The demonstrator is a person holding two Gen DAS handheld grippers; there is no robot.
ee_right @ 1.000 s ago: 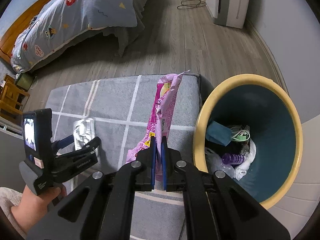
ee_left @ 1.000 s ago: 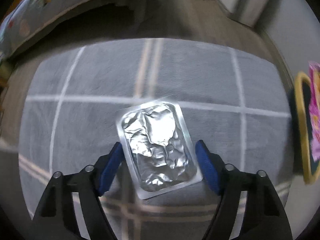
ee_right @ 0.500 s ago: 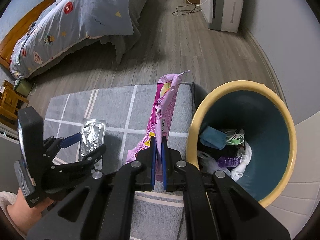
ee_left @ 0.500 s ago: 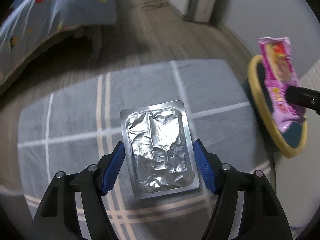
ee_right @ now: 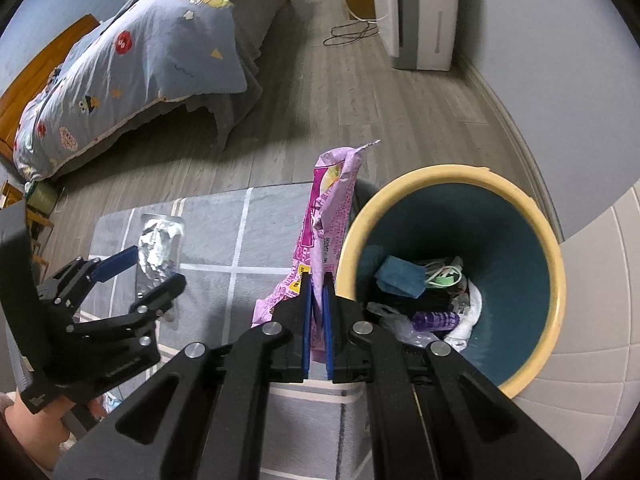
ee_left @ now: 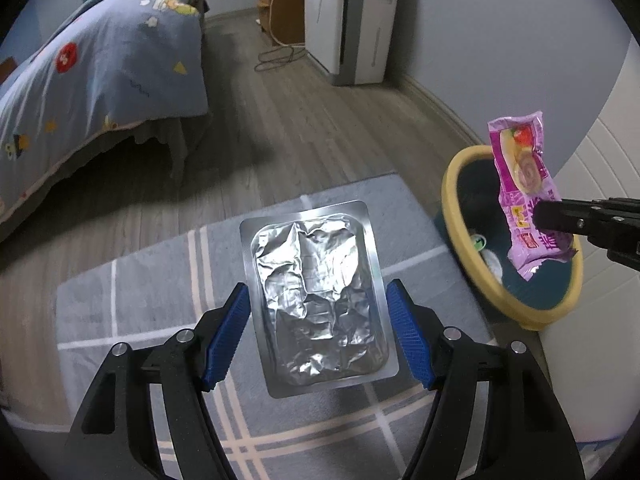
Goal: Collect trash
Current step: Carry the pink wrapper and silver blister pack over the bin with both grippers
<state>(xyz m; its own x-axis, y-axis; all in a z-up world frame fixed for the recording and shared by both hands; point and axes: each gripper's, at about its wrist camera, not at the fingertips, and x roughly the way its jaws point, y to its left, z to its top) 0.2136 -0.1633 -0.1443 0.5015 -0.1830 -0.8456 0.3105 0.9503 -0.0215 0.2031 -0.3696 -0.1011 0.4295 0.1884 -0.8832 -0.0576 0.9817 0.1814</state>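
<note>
Left wrist view: the largest fixtures are framing the scene, a bed (ee_left: pixel 92 76) under a patterned blue quilt at upper left and a white appliance (ee_left: pixel 352 20) standing against the far wall, with a grey checked rug (ee_left: pixel 152 292) lying on the wood floor below. At the rug's right end a yellow-rimmed bin (ee_left: pixel 516 312) with a teal inside is standing open; in the right wrist view it is already holding a teal mask, a purple item and pale scraps, so it is evidently serving as the collection point. The left gripper (ee_left: pixel 316 332) is holding a foil tray (ee_left: pixel 316 292) by its two long edges, jaws spread wide to span it, and the tray is hanging in the air above the rug. It is a flat, rounded rectangle with a smooth silver rim and a crumpled, glinting centre; gripping it edge to edge is probably keeping the thin sheet from folding. The right gripper (ee_right: pixel 317 320) is pinching a pink snack wrapper (ee_right: pixel 324 240) near its lower end, jaws almost together on the film, so that the wrapper is standing upright just beside the bin's near rim. The wrapper is creased, torn open at the top, and printed with a picture of food and small text.
</note>
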